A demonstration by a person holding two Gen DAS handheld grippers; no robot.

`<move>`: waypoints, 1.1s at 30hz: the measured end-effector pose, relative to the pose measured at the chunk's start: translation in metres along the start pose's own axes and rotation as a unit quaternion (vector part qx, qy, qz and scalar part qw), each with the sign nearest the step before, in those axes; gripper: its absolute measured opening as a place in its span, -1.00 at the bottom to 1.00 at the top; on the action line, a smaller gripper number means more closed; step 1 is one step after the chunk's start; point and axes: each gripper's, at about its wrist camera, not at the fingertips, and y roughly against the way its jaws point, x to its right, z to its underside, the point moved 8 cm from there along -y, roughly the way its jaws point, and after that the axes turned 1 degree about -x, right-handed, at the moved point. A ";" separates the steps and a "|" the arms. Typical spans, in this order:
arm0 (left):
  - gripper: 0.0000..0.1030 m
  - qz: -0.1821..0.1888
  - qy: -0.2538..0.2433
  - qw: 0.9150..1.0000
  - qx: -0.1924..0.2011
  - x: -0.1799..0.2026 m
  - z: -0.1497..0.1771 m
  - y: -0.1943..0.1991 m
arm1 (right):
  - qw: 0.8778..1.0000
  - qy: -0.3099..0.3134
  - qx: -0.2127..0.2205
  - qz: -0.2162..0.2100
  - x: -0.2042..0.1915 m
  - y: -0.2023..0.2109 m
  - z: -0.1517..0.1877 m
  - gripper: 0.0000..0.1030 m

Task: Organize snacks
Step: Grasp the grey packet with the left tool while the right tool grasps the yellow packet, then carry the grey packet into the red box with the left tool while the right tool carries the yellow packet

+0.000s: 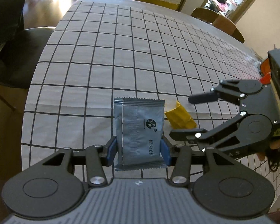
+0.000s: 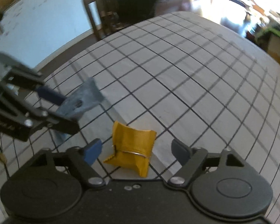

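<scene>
A grey-blue snack packet [image 1: 140, 128] stands upright between the blue pads of my left gripper [image 1: 139, 152], which is shut on its lower half. The right wrist view shows this same packet [image 2: 82, 100] held above the cloth by the left gripper [image 2: 69, 110]. A crumpled yellow snack packet [image 2: 132, 149] lies on the cloth between the fingers of my right gripper [image 2: 136, 152]. That gripper is open, with a gap on both sides of the packet. In the left wrist view the right gripper [image 1: 181, 116] reaches in from the right around the yellow packet [image 1: 183, 121].
The table wears a grey cloth [image 1: 121, 56] with a black grid. A dark chair [image 1: 18, 46] stands past its left edge and wooden chairs [image 1: 224, 24] at the far right. Another wooden chair [image 2: 106, 15] stands beyond the far edge.
</scene>
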 end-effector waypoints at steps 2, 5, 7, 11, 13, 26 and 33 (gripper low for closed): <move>-0.08 0.000 0.000 1.000 0.000 -0.001 0.000 0.000 | 1.000 -0.018 0.003 0.005 0.000 -0.001 0.001 0.36; -0.08 -0.003 -0.004 1.000 0.001 0.001 0.002 0.000 | 1.000 -0.017 0.006 0.020 -0.002 -0.002 0.000 0.13; -0.08 -0.004 -0.006 1.000 0.000 0.004 0.001 -0.001 | 0.999 -0.009 0.007 0.038 -0.004 -0.001 0.000 -0.09; -0.08 -0.007 -0.012 1.000 0.001 0.008 0.003 -0.002 | 0.998 -0.015 0.007 0.059 -0.005 0.004 0.007 -0.30; -0.08 -0.008 -0.016 1.000 0.001 0.010 0.004 -0.001 | 0.998 -0.023 0.011 0.062 -0.004 0.008 0.011 -0.30; -0.08 0.000 -0.063 0.998 0.021 0.042 0.008 0.023 | 0.987 -0.126 0.051 0.086 -0.011 0.070 0.047 -0.32; -0.08 0.013 -0.100 0.994 0.037 0.078 0.007 0.041 | 0.977 -0.165 0.077 0.110 -0.009 0.117 0.070 -0.32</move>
